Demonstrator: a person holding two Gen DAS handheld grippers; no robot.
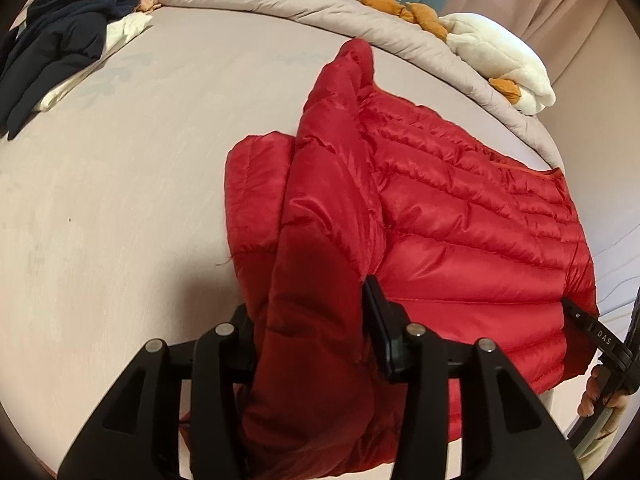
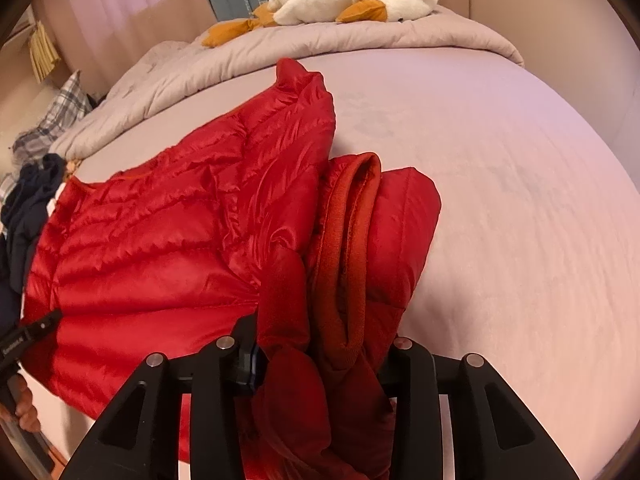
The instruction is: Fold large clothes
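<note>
Currently the red puffer jacket (image 1: 460,216) lies flat on the bed (image 1: 140,200), its long axis running from the near edge toward the far bedding, where the collar end points. The left claw (image 1: 316,340) sits at the jacket's near left corner with a folded sleeve bundle between its jaws; the right claw (image 2: 320,352) sits at the near right corner, with a sleeve and its orange-lined cuff between its jaws. Both claws are partly open. No frame shows clearly whether the pads press on the fabric, so a firm grip cannot be confirmed on either side. Each claw is equally near its own corner, and the jacket body extends away from both. Judged from this layout, the next fold runs from the near hem toward the far collar.
</note>
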